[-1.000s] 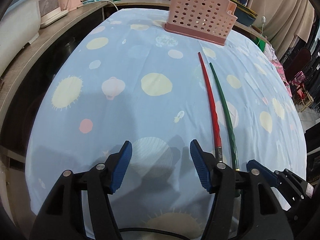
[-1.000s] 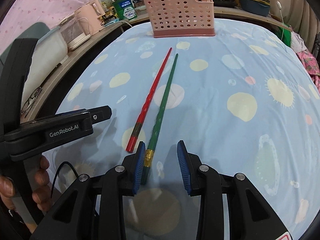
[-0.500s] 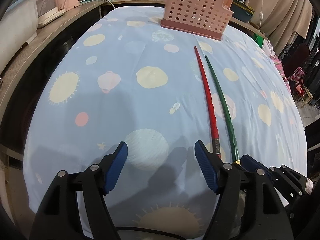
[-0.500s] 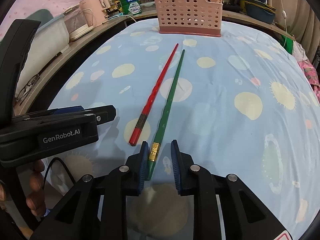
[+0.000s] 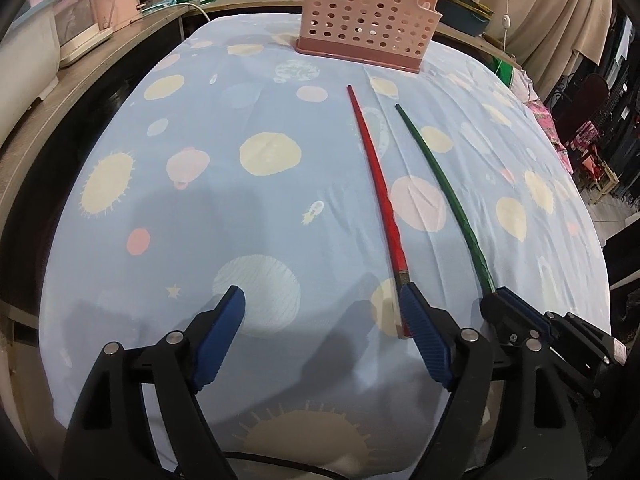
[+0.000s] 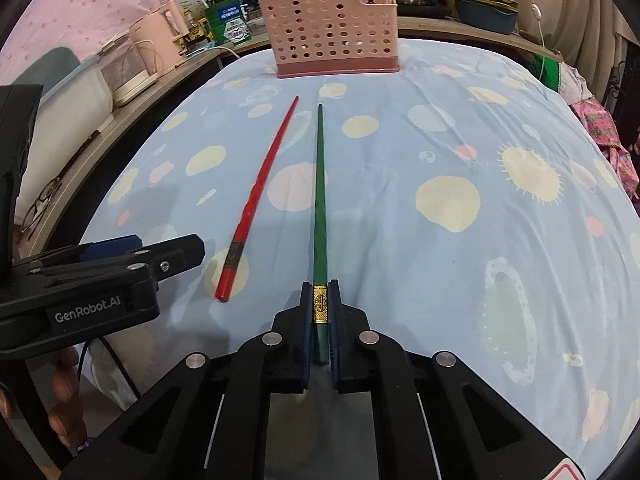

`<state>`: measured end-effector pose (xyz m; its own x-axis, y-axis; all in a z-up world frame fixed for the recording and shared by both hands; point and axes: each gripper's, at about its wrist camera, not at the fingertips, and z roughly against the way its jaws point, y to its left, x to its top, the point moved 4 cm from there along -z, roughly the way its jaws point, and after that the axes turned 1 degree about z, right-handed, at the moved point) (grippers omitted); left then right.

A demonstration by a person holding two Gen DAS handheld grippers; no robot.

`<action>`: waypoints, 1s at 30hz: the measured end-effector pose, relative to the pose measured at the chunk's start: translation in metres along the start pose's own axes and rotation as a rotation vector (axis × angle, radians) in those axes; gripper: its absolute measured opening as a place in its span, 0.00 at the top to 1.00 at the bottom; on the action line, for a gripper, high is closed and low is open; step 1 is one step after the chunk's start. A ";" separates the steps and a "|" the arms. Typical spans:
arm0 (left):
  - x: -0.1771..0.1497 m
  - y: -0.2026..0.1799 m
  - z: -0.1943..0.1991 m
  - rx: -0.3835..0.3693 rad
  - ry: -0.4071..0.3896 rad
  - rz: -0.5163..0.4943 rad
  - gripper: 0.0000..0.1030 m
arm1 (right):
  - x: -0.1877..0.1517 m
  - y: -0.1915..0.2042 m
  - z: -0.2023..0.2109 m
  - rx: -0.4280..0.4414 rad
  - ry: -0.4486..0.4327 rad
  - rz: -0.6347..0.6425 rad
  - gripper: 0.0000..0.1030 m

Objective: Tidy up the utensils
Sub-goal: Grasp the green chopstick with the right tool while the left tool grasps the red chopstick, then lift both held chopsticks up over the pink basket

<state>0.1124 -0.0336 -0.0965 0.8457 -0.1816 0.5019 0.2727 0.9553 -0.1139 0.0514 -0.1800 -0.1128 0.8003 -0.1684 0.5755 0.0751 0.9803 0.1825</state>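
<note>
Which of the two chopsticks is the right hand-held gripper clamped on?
The green chopstick: the right hand-held gripper is shut on its gold-banded end. The red chopstick lies free on the cloth to its left.

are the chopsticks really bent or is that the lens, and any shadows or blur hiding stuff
Left wrist view: the green chopstick bows, probably fisheye curve; soft gripper shadows fall on the tablecloth. Right wrist view: it runs straight, centred, while the red chopstick bends slightly; both views sharp, corners vignetted black.
</note>
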 end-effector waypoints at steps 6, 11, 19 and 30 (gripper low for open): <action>-0.003 -0.018 -0.002 -0.018 0.008 -0.043 0.26 | 0.000 -0.018 0.004 -0.020 -0.015 -0.052 0.94; -0.003 -0.028 -0.012 -0.003 0.034 -0.069 0.26 | 0.000 -0.027 0.004 -0.013 -0.016 -0.085 0.94; 0.000 -0.028 -0.014 0.029 0.017 -0.082 0.48 | -0.002 -0.028 0.003 -0.004 -0.018 -0.087 0.94; 0.002 -0.024 -0.011 -0.002 0.029 -0.067 0.93 | -0.001 -0.027 0.003 -0.004 -0.018 -0.086 0.94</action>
<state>0.1122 -0.0598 -0.1023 0.8383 -0.2521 0.4835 0.3304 0.9402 -0.0825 0.0464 -0.2068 -0.1162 0.7803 -0.2534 0.5718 0.1454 0.9627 0.2282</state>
